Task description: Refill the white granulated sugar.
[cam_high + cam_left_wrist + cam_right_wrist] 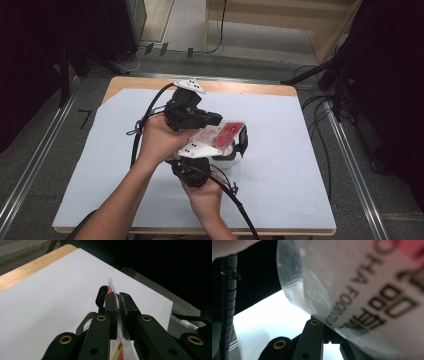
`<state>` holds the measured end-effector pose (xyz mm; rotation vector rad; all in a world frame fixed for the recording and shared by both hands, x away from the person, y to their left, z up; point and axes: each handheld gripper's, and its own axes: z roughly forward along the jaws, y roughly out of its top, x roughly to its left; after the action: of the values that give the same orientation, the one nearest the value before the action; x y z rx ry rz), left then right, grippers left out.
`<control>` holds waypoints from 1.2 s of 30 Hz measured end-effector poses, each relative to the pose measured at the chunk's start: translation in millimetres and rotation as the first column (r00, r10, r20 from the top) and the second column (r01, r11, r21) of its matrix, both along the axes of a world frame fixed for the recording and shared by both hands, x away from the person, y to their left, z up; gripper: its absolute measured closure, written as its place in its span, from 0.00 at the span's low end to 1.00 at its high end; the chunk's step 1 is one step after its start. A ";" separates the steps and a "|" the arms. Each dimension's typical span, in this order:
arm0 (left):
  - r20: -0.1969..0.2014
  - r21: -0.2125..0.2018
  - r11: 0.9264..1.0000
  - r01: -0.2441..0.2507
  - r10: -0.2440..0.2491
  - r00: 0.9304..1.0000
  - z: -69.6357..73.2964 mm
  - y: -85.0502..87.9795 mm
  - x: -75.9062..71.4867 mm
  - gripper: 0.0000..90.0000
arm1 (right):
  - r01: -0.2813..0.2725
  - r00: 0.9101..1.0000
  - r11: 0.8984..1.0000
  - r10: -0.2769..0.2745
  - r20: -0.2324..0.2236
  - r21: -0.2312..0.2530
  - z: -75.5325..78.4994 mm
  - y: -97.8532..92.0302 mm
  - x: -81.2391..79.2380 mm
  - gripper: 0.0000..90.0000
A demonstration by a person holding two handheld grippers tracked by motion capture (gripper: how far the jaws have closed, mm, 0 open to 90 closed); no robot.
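Gripping a red-and-white sealed food packet (222, 134) from both sides, left tool (117, 305) and right tool (242, 141) clamped on it above the table's (300, 165) middle, seal apparently not yet torn open.

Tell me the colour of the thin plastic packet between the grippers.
Red and white packet, clearest in the high view.

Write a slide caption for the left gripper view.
Left claw shut on the edge of a red-and-white packet above the white sheet.
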<state>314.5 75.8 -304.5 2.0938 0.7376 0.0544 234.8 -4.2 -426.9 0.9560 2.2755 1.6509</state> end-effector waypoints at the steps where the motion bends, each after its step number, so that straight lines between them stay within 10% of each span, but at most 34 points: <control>1: -0.003 -0.003 1.000 -0.001 0.001 1.000 -0.2 0.6 0.0 0.96 | -0.002 1.000 1.000 0.002 0.000 -0.003 -0.7 0.4 0.1 1.00; 18: -0.108 0.018 1.000 0.002 0.000 0.994 -6.4 26.1 3.3 0.96 | -0.050 0.998 0.999 0.050 -0.028 -0.018 -17.6 6.1 -2.5 1.00; 36: -0.123 0.058 0.998 0.002 0.005 0.992 -10.3 40.5 -2.2 0.97 | -0.074 0.997 0.996 0.072 -0.038 -0.046 -29.2 11.3 -5.6 1.00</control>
<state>312.3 116.3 -314.8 2.1670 0.8203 -0.0541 229.2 7.1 -456.1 0.9096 2.3889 1.6120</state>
